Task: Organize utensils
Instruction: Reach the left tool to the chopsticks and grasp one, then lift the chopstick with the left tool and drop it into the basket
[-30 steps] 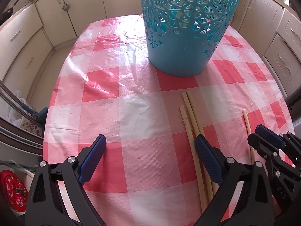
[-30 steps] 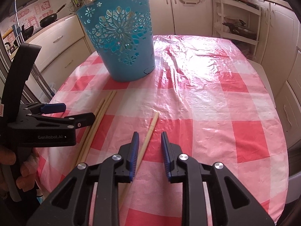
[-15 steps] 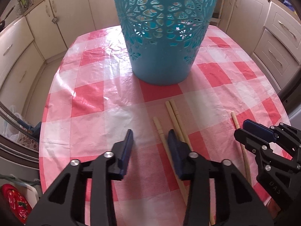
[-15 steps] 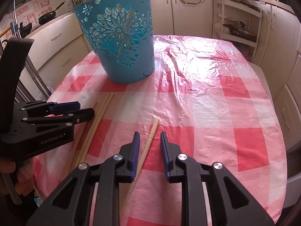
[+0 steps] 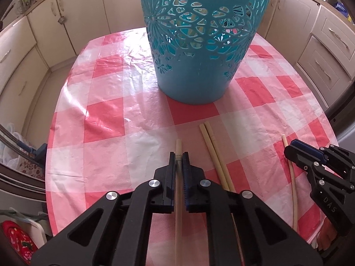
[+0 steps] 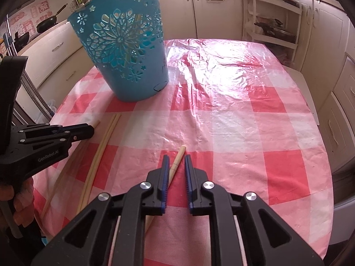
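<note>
Chopsticks lie on my red-and-white checked tabletop (image 5: 106,119), four in all, and the two wrist views split them between them. Starting at the left, my left claw (image 5: 178,158) has its pads pressed together on one chopstick (image 5: 178,146); its tip pokes out just ahead of the pads and its shaft runs back under the claw towards me. The left view alone shows this pinch head-on. From the right wrist I see that claw only side-on (image 6: 87,130), with my hand (image 6: 13,199) on its handle, and the tip of the pinched stick just past it.

Just right of the left claw, a pair of chopsticks (image 5: 213,148) lie touching side by side, pointing ahead at the blue cut-out basket (image 5: 199,44), which stands upright well beyond both claws.

Further right, my right claw (image 6: 176,159) is closing around the fourth chopstick (image 6: 179,155). The stick lies slanted between the pads, close against the left one, with a gap to the right one. The left view shows only that claw's side (image 5: 295,149) over this stick.
</note>
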### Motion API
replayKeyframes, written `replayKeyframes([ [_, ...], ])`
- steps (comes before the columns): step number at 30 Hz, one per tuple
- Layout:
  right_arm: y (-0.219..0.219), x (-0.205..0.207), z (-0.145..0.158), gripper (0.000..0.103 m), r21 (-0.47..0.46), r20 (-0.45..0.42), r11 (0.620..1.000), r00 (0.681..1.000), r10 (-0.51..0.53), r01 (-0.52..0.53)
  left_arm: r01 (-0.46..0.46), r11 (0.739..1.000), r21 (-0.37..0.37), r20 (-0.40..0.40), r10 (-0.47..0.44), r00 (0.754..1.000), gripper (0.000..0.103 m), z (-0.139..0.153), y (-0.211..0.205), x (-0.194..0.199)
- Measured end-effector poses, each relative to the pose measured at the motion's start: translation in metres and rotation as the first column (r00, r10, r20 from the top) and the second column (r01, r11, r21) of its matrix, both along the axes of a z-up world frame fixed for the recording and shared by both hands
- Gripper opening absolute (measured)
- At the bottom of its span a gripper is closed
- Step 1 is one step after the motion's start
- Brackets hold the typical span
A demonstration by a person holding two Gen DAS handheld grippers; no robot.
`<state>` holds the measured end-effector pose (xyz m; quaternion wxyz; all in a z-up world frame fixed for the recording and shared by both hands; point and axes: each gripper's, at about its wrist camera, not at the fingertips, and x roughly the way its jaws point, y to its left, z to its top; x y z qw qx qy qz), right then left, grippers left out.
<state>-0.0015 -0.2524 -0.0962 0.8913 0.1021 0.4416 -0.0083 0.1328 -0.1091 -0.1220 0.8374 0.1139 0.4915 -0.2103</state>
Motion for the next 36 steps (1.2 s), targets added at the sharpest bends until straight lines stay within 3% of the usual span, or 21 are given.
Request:
replayKeyframes([
  [6, 0.013, 0.003, 0.001, 0.006, -0.045, -0.003, 0.998, 0.999, 0.040, -0.040, 0.001, 1.000, 0.004, 0.008, -0.001, 1.000, 0.005, 0.001, -0.001, -0.002],
  [9, 0.019, 0.009, 0.004, 0.006, -0.059, -0.003, 0.996, 0.998, 0.068, -0.069, -0.003, 1.000, -0.007, 0.031, 0.003, 1.000, 0.005, 0.006, 0.001, -0.002],
  [12, 0.018, 0.017, 0.009, 0.006, -0.046, -0.013, 0.997, 0.998, 0.068, -0.069, -0.020, 1.000, -0.012, 0.001, 0.020, 1.000, 0.005, 0.003, 0.004, 0.001],
  [13, 0.016, 0.017, 0.012, 0.008, -0.043, -0.014, 0.997, 0.998, 0.063, -0.064, -0.029, 1.000, -0.012, -0.013, 0.029, 1.000, 0.005, 0.001, 0.005, 0.003],
  [15, 0.012, 0.016, 0.017, 0.033, -0.049, -0.005, 0.998, 0.999, 0.045, -0.046, -0.034, 0.999, -0.016, -0.020, 0.033, 0.999, 0.007, 0.001, 0.006, 0.003],
  [16, 0.009, 0.015, 0.018, 0.039, -0.048, -0.002, 0.998, 0.999, 0.035, -0.035, -0.030, 0.999, -0.012, -0.019, 0.029, 0.999, 0.007, 0.001, 0.006, 0.003],
  [22, 0.006, 0.013, 0.007, 0.041, -0.031, -0.037, 0.998, 0.998, 0.059, -0.060, -0.002, 1.000, 0.028, 0.017, 0.002, 1.000, 0.010, 0.000, -0.003, -0.001],
  [25, 0.017, 0.012, 0.002, 0.020, -0.118, -0.035, 0.987, 0.994, 0.102, -0.106, 0.001, 1.000, 0.013, 0.015, -0.001, 1.000, 0.005, 0.001, -0.002, 0.000],
  [27, 0.019, 0.011, 0.002, 0.006, -0.117, -0.027, 0.987, 0.993, 0.111, -0.114, -0.002, 1.000, 0.004, 0.028, 0.002, 1.000, 0.005, 0.004, 0.000, -0.001],
  [36, 0.003, 0.010, -0.001, 0.006, -0.029, 0.009, 0.998, 0.998, 0.060, -0.059, -0.025, 0.985, -0.169, 0.085, 0.040, 0.996, 0.005, 0.043, 0.030, -0.001],
])
